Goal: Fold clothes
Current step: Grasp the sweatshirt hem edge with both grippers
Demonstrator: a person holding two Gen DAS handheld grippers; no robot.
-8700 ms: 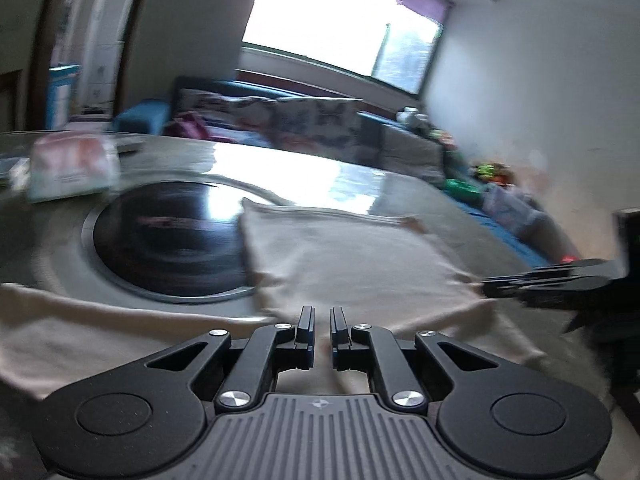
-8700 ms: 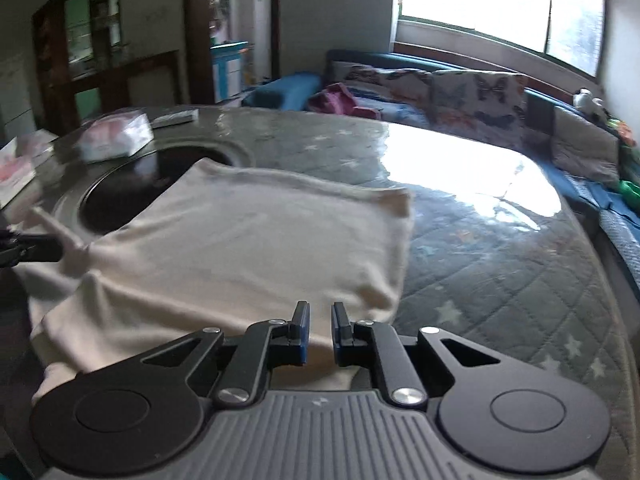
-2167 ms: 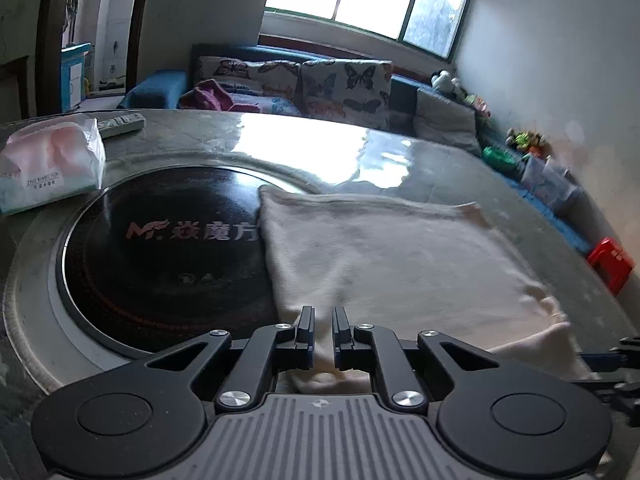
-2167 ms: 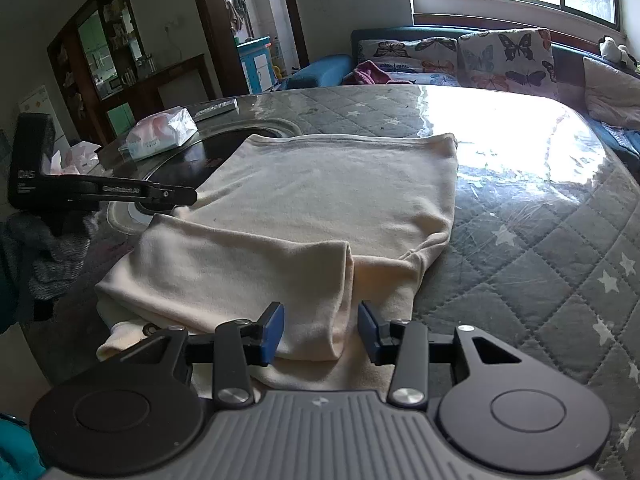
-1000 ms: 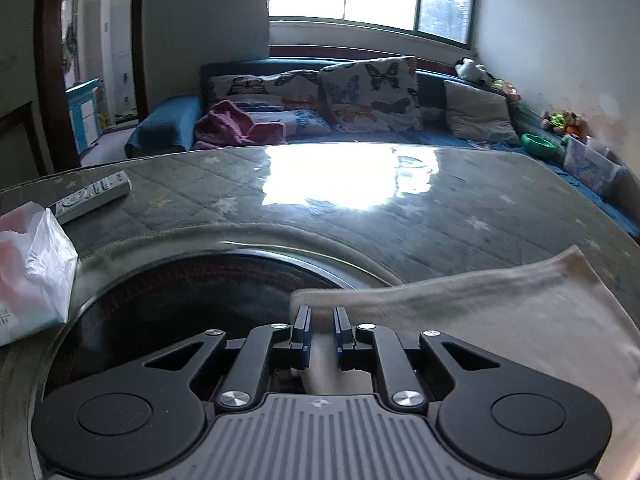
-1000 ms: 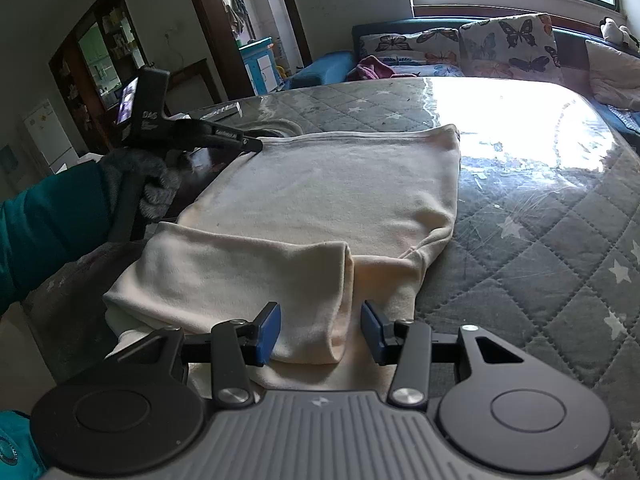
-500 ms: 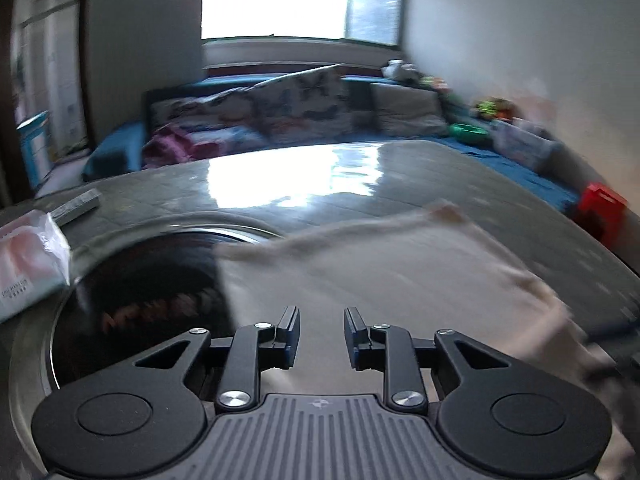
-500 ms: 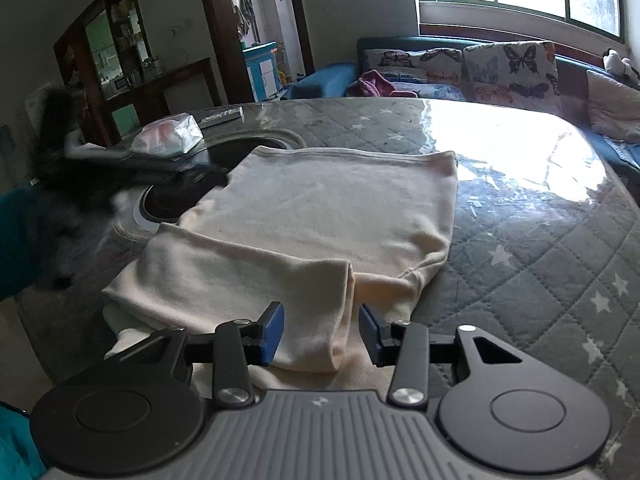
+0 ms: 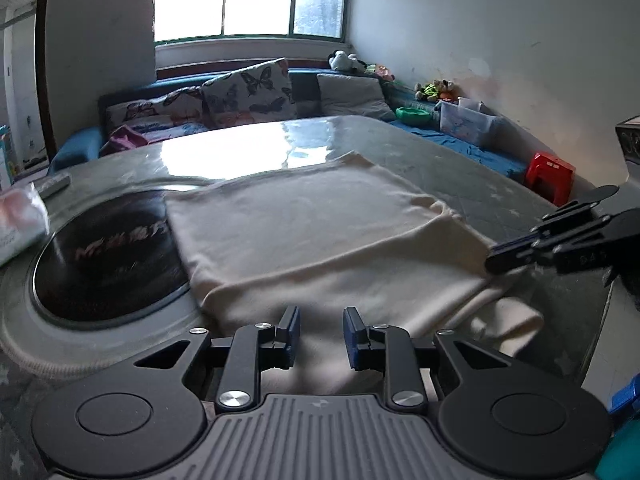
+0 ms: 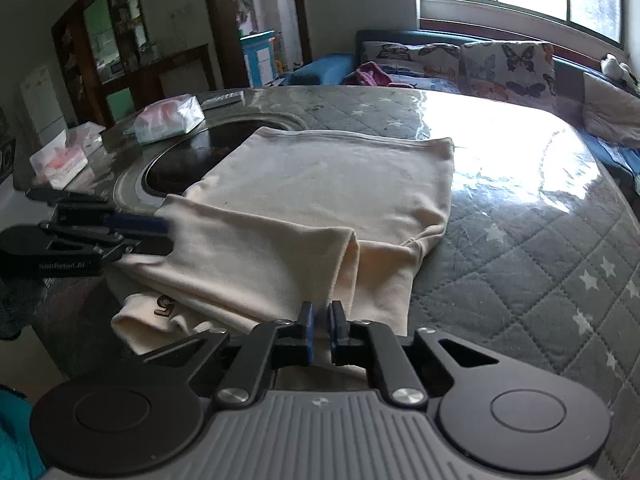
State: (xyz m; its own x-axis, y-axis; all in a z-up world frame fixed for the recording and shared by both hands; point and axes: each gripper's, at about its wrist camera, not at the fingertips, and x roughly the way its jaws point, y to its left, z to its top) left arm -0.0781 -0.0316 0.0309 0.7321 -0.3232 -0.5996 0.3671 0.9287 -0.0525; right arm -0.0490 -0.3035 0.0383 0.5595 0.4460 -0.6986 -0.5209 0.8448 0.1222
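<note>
A cream garment [image 9: 320,216] lies on the table, partly folded, with a sleeve laid across its near part [image 10: 256,252]. My right gripper [image 10: 322,316] is shut on the near edge of that folded layer, with cloth pinched between its blue pads. In the left wrist view it comes in from the right [image 9: 496,256] at the garment's corner. My left gripper [image 9: 320,320] hovers open at the garment's near left edge; cloth lies under its jaws, not pressed. In the right wrist view it shows at the left [image 10: 160,234].
The garment's left part rests on a round black hob plate [image 9: 104,264] set in the table. Tissue packs [image 10: 168,118] and a remote [image 10: 222,99] lie behind the plate. A grey quilted cover [image 10: 540,260] stretches to the right. A sofa with cushions [image 9: 240,92] stands beyond.
My right gripper has closed on the folded sleeve's near edge. My left gripper has opened, left the garment's far left corner and come back to its near left edge.
</note>
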